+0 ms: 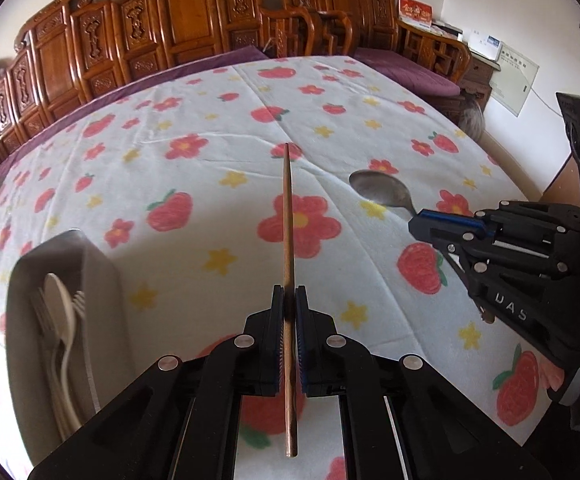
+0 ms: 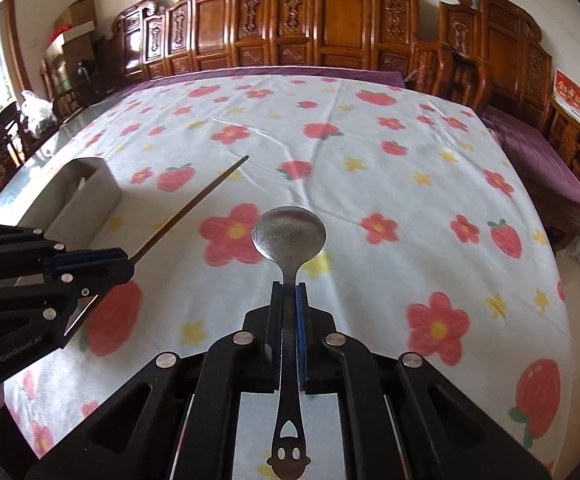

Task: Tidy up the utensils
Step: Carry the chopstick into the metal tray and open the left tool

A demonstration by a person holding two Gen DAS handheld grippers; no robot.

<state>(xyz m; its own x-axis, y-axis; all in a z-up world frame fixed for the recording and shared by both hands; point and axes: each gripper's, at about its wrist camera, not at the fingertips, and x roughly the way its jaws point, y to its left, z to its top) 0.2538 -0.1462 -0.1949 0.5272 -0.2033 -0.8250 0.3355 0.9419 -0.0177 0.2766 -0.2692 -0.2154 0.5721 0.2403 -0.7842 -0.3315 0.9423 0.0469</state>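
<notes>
Nearest the lens in the left wrist view, the left tool [image 1: 289,292] is pressed together on a single brown chopstick [image 1: 288,216], which runs straight forward between the two pads and also projects back toward the camera. The grip falls past the middle of the stick, toward its thicker rear end, so a long thin length is cantilevered over the worktop [image 1: 210,152] with its flowered cloth. The chopstick appears light, stiff and smooth; held across so narrow a round section it could pivot or slide between the pads, and a hold nearer its midpoint would likely steady it.

In the right wrist view, the right tool [image 2: 289,292] pinches the neck of a metal spoon [image 2: 289,236], bowl forward and facing up, its handle with a smiling-face cut-out trailing back under the camera. The spoon looks rigid, somewhat heavier than the stick and slick; the flat handle gives the pads two broad faces, so the present hold close behind the bowl seems sound.

At the left of the worktop stands a grey utensil holder [image 1: 50,264], blurred in the left wrist view, already containing pale forks and a spoon [image 1: 60,320]. Both held items are in the air, clear of the cloth and well apart from each other; the chopstick is nearer the holder. Judged from this layout, both pieces remain to be dropped in, and long items should enter end-first to avoid catching the rim.
</notes>
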